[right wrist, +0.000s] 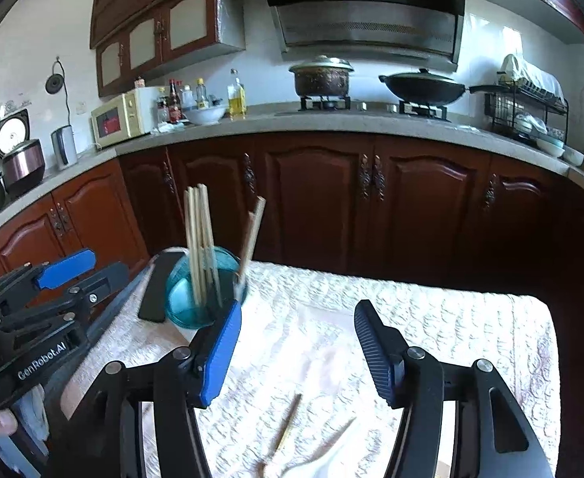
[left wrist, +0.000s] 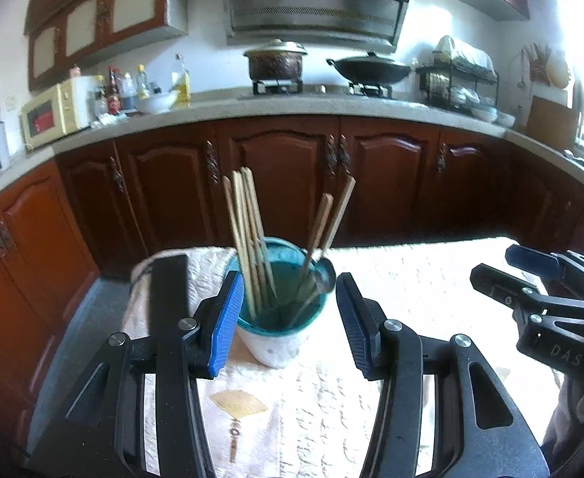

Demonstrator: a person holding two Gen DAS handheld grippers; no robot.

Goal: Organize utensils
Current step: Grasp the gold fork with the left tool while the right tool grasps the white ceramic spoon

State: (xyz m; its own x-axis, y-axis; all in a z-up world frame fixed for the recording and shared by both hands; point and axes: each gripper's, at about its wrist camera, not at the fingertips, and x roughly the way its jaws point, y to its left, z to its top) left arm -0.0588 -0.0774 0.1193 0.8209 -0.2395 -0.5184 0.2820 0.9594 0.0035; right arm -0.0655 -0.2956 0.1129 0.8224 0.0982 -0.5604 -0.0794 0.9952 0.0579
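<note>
Both grippers, left gripper [left wrist: 288, 318] and right gripper [right wrist: 297, 352], apart, empty | loose utensils [right wrist: 288, 434] on table [right wrist: 471, 318] beneath right gripper; cup [left wrist: 280, 318] ahead | likely light, stiff, slippery; pinch mid-handle.

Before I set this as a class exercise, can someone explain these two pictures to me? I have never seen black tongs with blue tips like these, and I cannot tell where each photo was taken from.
These are not robot arms. A person holds one two-finger gripper in each hand, and each carries a wide-angle camera looking along its fingers. One picture comes from the left gripper, the other from the right gripper. Both are open and hold nothing. On the cream patterned tablecloth stands a teal ceramic cup holding wooden chopsticks and a metal spoon. A flat black rectangular object lies beside the cup. Near the right gripper, a loose wooden utensil lies on the cloth, not yet put away.
</note>
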